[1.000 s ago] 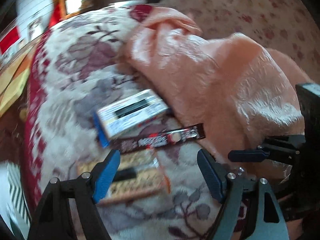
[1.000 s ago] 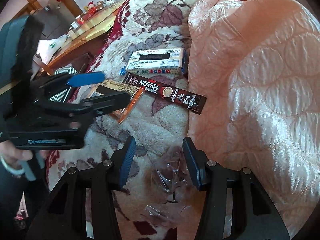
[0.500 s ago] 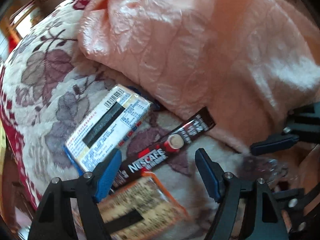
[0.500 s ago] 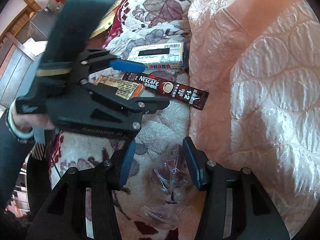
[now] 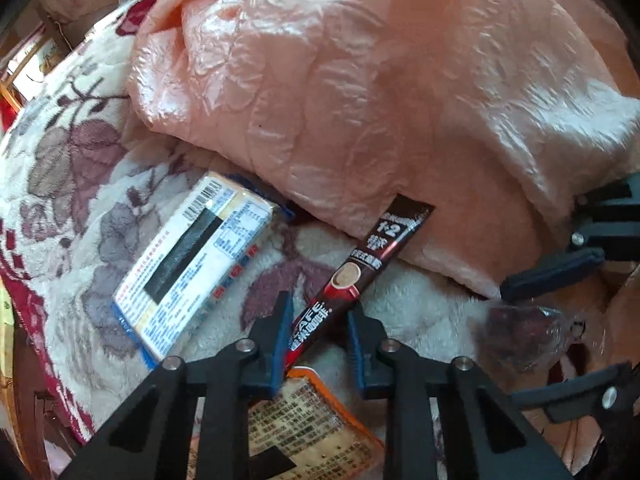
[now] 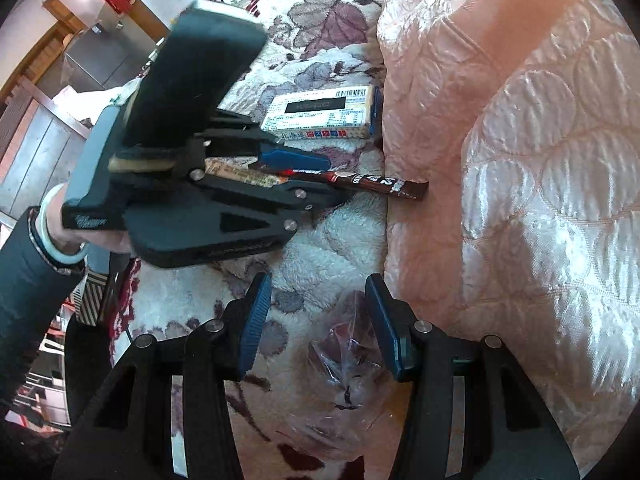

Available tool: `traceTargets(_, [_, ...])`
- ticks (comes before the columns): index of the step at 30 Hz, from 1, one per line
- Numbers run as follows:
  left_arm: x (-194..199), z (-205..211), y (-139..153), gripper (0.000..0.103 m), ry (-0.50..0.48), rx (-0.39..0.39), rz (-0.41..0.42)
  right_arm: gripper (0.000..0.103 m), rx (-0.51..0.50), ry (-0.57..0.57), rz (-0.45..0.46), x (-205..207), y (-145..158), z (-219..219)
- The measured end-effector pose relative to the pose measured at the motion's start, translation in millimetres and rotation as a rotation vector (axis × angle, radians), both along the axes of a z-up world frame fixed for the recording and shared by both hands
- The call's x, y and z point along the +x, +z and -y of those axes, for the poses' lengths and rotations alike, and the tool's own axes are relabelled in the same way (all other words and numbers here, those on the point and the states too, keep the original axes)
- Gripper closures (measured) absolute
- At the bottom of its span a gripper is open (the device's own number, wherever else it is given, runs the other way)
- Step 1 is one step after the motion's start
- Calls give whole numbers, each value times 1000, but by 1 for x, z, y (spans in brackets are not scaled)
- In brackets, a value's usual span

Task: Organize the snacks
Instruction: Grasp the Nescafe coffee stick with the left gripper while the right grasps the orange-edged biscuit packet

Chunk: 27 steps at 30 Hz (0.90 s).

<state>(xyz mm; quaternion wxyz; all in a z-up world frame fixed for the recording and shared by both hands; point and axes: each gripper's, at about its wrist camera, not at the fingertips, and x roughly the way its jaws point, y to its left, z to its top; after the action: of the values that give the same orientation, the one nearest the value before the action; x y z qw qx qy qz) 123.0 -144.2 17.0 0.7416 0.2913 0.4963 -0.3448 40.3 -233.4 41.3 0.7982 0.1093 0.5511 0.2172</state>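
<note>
Two blue pads of the left gripper (image 5: 318, 334) bracket the near end of the coffee stick (image 5: 360, 276), jaws part-way closed with a sliver of gap visible on either side — not yet a firm pinch, as far as the left wrist view shows. To do this step well, I judge the closing should be finished square across the stick's width, low against the fleece, then lifted straight up so the far end slides clear of the pink quilt (image 5: 380, 100) it leans on rather than snagging. Just beneath the left fingers lies the orange snack packet (image 5: 304, 420); gripping too deep risks catching its edge too. Left of the stick, apart from it, sits the white biscuit pack (image 5: 192, 264) on the floral blanket (image 5: 60, 184).

Nearest the right gripper (image 6: 316, 320), spread wide and holding nothing, a clear plastic bag (image 6: 348, 364) lies between its fingers, presumably where the snacks go; keeping it still seems wise.

Compared with half a second ago, the left jaws have narrowed markedly and dropped onto the stick, which previously lay ahead of them — the right gripper has barely shifted over the bag.
</note>
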Motion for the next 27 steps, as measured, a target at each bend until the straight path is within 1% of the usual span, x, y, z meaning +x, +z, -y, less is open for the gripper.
traceTargets(1, [-2,-2,2,80,11,-6,10,54,1,0,2,0,0,0])
traceTargets(3, [-1,-9,7,88,47,-18,33,54,3,-1,5,0,0,0])
traceTargets(5, [5,-17,16,92,86,-45,32,54,8,0,11,-1,2,0])
traceTargets(8, [14,-30,36,93,136,-92,56,54,7,5,19,-3,3,0])
traceTargets(11, [17,-44,50,93,184,-135,60,54,8,12,30,-5,5,-2])
traceTargets(13, [10,-51,53,93,219,-151,63,54,16,23,45,-6,7,-4])
traceTargets(15, [3,-66,58,93,267,-167,64,54,24,44,56,-7,9,-7])
traceTargets(17, [-2,-80,62,93,321,-199,61,54,21,90,65,-7,10,-18])
traceTargets(19, [-5,-100,65,93,387,-214,74,53,-6,159,80,-5,11,-36])
traceTargets(21, [-19,-123,71,93,461,-234,78,42,-46,230,99,-1,14,-53])
traceTargets(22, [-25,-132,71,93,499,-243,73,42,-77,279,119,3,16,-65])
traceTargets(24, [-33,-151,65,93,562,-240,86,42,-124,343,145,11,19,-81])
traceTargets(25, [-41,-160,65,93,594,-245,94,42,-133,373,154,17,21,-89])
traceTargets(27, [-57,-177,62,93,662,-270,78,42,-134,416,147,29,20,-101])
